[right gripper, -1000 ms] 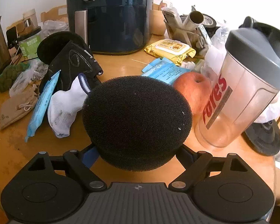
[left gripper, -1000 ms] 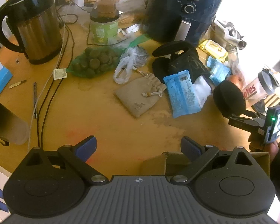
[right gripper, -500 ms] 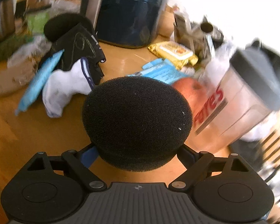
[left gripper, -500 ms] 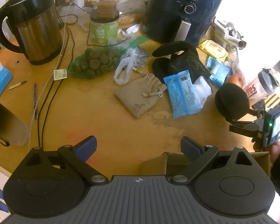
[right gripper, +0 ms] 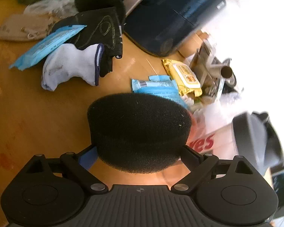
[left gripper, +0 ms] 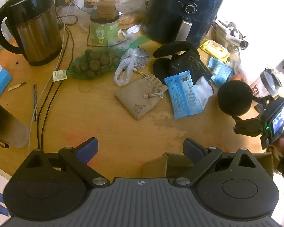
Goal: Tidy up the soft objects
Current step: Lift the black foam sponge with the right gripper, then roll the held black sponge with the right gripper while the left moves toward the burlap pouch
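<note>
**Sponge carried clear of the clutter**

The right gripper (right gripper: 139, 152) has its jaws clenched on the sponge (right gripper: 139, 130), lifted off the counter (left gripper: 108, 124) (probably for sorting). The left gripper (left gripper: 141, 148) hangs released, nothing between its jaws, the box (left gripper: 170, 163) just below.

Black foam ball (right gripper: 139, 130), matte and finely pitted, sits in front of a white sock (right gripper: 70, 66) with a navy cuff stripe. Behind the sock, a black glove (right gripper: 98, 28) with pale stitched loops. Left of it, a light blue wipes pack (left gripper: 183, 92) with a barcode, and a beige drawstring pouch (left gripper: 140, 96) with a faint floral print. Right of the ball, a yellow packet (right gripper: 185, 75). All on a honey-orange wooden table (left gripper: 104, 117), stained paler in patches.
</note>
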